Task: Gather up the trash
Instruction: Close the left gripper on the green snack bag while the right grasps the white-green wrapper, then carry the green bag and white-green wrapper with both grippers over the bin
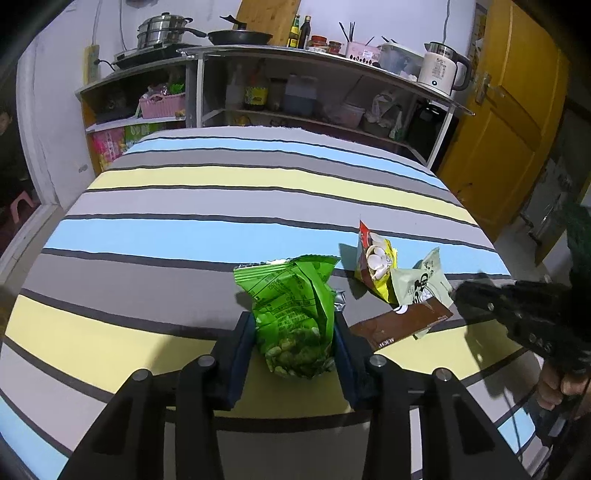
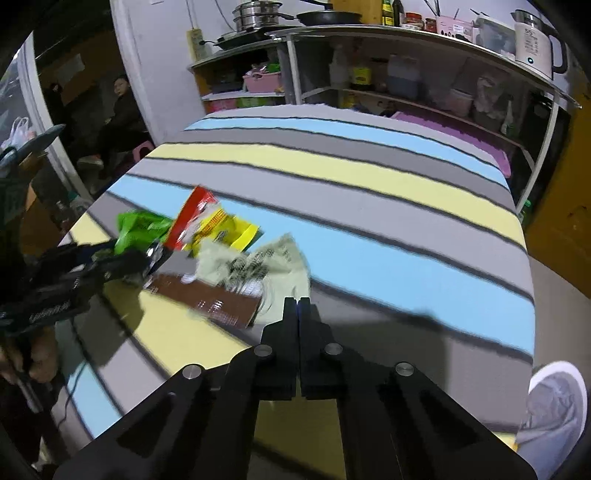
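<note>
Green and crinkled, the snack packet [image 1: 293,317] stood upright on the striped cloth [image 1: 221,206] that covered the worktop, lodged between the 2 fingers of the left gripper [image 1: 294,325], whose blue pads pressed against both of its sides. Just to its right lay the other pieces of trash, overlapping one another: a red and yellow wrapper [image 1: 375,260] tilted up on its edge, a pale green sachet [image 1: 424,282] beside it, and a flat brown wrapper [image 1: 402,326] nearest the front edge. The right gripper [image 2: 297,301] hung just above the near corner of the pale green sachet, its jaws fully closed against each other with nothing between them; the right wrist view was blurred around that spot. In the left wrist view the same tool reached in from the right with a hand [image 1: 556,386] on its grip. Behind the worktop stood a metal shelf unit [image 1: 314,55] that carried a white kettle [image 1: 441,70], a black frying pan [image 1: 240,36] and a steel pot [image 1: 162,29], and a yellow door [image 1: 509,110] rose at the right.
</note>
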{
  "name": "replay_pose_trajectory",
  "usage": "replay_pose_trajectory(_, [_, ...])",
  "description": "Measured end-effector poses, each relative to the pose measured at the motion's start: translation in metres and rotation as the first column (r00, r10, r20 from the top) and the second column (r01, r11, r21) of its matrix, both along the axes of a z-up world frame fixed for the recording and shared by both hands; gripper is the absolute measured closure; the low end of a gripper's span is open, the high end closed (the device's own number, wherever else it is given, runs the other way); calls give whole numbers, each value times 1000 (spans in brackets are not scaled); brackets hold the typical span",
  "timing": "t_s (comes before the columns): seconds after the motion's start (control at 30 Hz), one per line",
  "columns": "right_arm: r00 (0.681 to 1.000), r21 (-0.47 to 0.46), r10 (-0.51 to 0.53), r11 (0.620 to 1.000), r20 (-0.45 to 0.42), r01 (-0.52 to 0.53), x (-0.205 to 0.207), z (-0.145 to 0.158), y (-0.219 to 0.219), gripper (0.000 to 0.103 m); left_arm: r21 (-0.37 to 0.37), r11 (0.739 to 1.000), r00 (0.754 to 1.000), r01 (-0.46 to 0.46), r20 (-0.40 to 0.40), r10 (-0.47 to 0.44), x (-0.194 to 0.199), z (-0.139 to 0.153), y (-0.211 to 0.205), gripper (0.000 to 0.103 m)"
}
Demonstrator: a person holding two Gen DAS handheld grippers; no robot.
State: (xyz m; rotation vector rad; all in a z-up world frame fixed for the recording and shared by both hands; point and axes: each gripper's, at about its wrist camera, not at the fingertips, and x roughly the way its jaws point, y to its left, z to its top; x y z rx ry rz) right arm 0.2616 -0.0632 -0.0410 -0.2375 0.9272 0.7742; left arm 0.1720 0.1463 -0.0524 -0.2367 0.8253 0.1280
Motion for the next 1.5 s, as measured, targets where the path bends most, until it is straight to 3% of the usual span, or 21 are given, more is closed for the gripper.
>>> replay_pose_trajectory(0.1, [998,8,48,999,-46,-48,-13,-4,-2,102,4,1000,1000,-5,2,5,-5,1,0,64])
replay_pose_trajectory(0.2, [998,-18,55,998,5,-55,-15,-1,0,100,4,1000,1000,-13,3,13,-9,2,2,64])
replay_pose_trajectory(0.23, [998,-17,51,999,22,-51,-12,2,-1,90,3,1000,1000,-19,2,19,-11,2,4,64])
replay_pose_trajectory(0.27, [998,0,53,999,35,-53,-7,5,0,73,2,1000,1000,-22,2,22,-12,2,5,64])
replay_pose_trajectory(0.33, [997,31,67,997,42,-69,0,9,2,53,-1,1000,1000,-29,1,29,-13,2,7,64])
replay_pose_trajectory(0.5, [986,17,155,988,56,-156,22,1,26,53,-9,1000,1000,-25,-4,25,-13,1,9,64])
replay_pose_trajectory(0.67, [973,39,229,973,-8,-229,39,-10,40,53,-25,999,1000,-20,-3,20,-13,0,15,64])
replay_pose_trajectory(0.8, [967,23,255,967,-5,-255,38,-10,44,54,-30,999,1000,-18,-3,18,-11,-1,16,64])
replay_pose_trajectory(0.83, [969,28,247,969,-12,-247,38,-10,44,67,-31,999,1000,-19,-1,19,-12,-1,15,64])
replay_pose_trajectory(0.87, [970,32,245,969,-14,-244,39,-10,42,94,-32,999,1000,-20,-1,20,-11,-2,16,64])
replay_pose_trajectory(1.13, [982,39,186,982,14,-187,11,1,25,101,-2,1000,1000,-29,1,29,-17,0,11,64])
replay_pose_trajectory(1.5, [997,146,-13,989,82,1,-23,39,-23,102,22,1000,998,-17,69,16,-39,23,-4,67])
